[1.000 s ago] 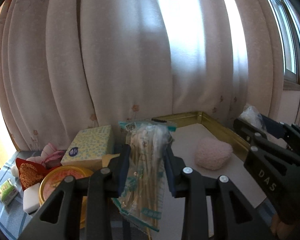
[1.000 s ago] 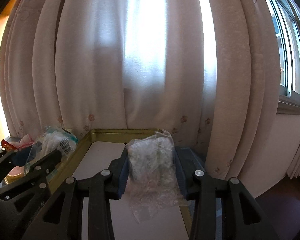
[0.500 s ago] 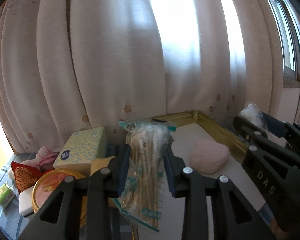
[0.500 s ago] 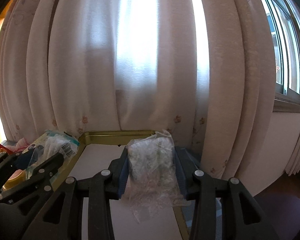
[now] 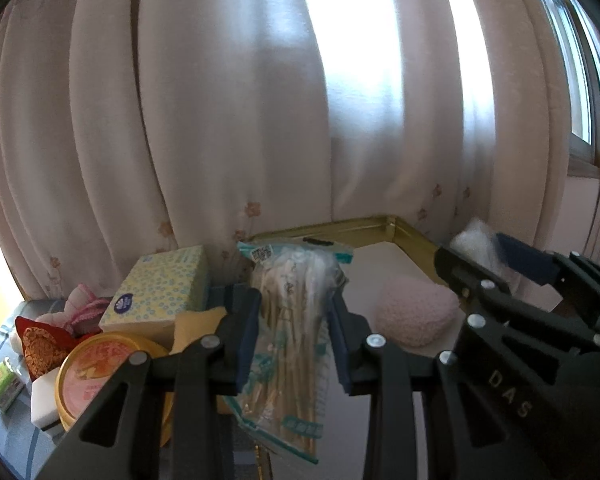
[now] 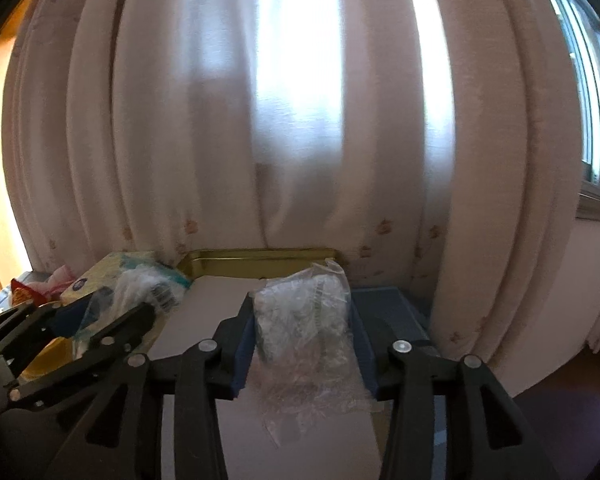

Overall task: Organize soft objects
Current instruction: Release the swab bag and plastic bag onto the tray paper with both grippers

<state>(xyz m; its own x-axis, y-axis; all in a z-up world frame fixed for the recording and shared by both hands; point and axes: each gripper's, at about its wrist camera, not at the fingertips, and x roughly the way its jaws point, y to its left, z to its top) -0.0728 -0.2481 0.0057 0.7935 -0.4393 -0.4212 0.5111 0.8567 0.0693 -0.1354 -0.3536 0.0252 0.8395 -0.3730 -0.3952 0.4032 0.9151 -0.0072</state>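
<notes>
Curtains point(image 5: 228, 120) close off the whole far side, hanging right behind the gold-rimmed tray point(image 5: 340, 231) and touching its back edge. The left gripper point(image 5: 294, 330) has its fingers closed on a clear bag of cotton swabs point(image 5: 292, 320), held upright above the tray's left edge, with its tail hanging below the pads. The right gripper point(image 6: 302, 344) is clamped on a crumpled clear plastic bag point(image 6: 304, 320) over the tray's right side, close to the right rim. A pink fluffy pad point(image 5: 414, 314) lies on the tray's white floor near the right rim; bare floor shows around it and toward the back corner. Left of the tray things are crowded: a yellow tissue box point(image 5: 158, 288), a round yellow lid point(image 5: 100, 372), a red pouch point(image 5: 40, 340), a white block point(image 5: 44, 400) and a pink cloth point(image 5: 82, 304) sit close together.
</notes>
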